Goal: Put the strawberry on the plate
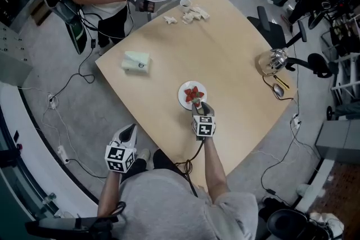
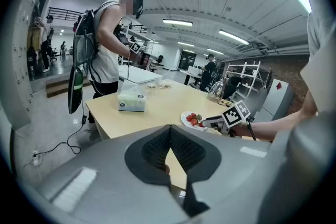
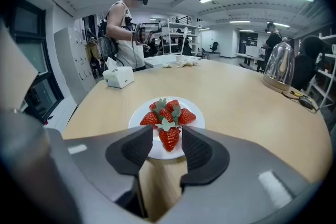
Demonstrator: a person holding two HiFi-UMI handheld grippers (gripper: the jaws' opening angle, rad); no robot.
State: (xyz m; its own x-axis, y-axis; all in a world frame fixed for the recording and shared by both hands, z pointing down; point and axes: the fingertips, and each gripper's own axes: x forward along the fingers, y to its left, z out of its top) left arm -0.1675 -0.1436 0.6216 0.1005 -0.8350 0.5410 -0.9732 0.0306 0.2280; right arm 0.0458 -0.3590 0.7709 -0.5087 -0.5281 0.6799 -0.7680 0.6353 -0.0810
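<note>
R hand-held gripper is hanging released over the plate on the desk, jaws standing apart w/ a strawberry between them. The berry is lying on the plate's near edge beside other strawberries, pads seemingly not pressing it. L hand-held gripper is hovering off the desk edge, jaws clenched together, holding nothing.

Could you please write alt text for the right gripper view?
Open fingers of the right gripper flank a strawberry on the near edge of a white plate of strawberries, on a wooden table. A person stands beyond.
</note>
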